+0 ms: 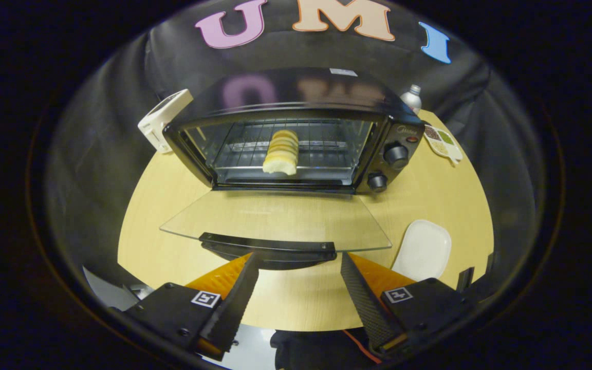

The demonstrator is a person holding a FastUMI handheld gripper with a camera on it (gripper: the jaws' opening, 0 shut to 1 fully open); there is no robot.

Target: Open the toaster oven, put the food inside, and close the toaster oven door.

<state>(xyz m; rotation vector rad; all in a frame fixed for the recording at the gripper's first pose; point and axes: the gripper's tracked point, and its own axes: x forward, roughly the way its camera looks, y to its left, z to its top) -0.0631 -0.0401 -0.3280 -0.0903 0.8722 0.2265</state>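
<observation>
toaster oven (296, 139) on a round wooden bench (172, 246), cavity exposed. its glass door (275, 218) is folded fully down and lies flat out over the bench toward the camera, with the dark door handle (267, 245) at its near edge. the food (281, 152), a pale yellow ridged roll with a white cut end, rests lengthwise on the wire rack (316, 149) inside the cavity, about midway across. 2 round knobs (395, 154) sit one above the other on the control panel at the oven's right side.

gripper (300, 264): its 2 fingers are spread wide apart and hold nothing; their tips lie just short of the door handle, one toward each end of it, and whether either tip touches the handle cannot be told.

surroundings: a white oval dish (424, 249) lies empty on the bench to the right of the door. a small tray with compartments (442, 141) sits beyond the knobs, to the right of the oven, and a silver bottle (412, 97) stands behind the oven's right rear corner. a white boxy object (162, 121) leans at the oven's left rear.
</observation>
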